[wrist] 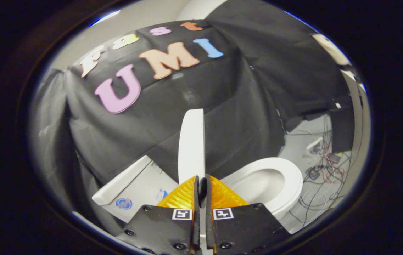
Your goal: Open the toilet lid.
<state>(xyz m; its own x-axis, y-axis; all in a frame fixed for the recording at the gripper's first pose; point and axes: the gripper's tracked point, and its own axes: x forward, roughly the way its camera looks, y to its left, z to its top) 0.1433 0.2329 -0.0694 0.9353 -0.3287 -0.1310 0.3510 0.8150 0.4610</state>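
While the tongs (202,184) seemingly pinch the upright lid (191,145), cables (323,170) litter the floor.

Smooth glossy toilet lid (191,141) and seat (286,177) (plastic-looking) against the booth's matt, creased cloth wall (244,106).

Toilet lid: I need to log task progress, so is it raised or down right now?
Raised. The toilet lid stands edge-on between the gripper jaws, which pinch its rim; the seat and bowl lie uncovered beside it.

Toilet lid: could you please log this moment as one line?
tongs shut on toilet lid | lid raised upright | toilet seat exposed
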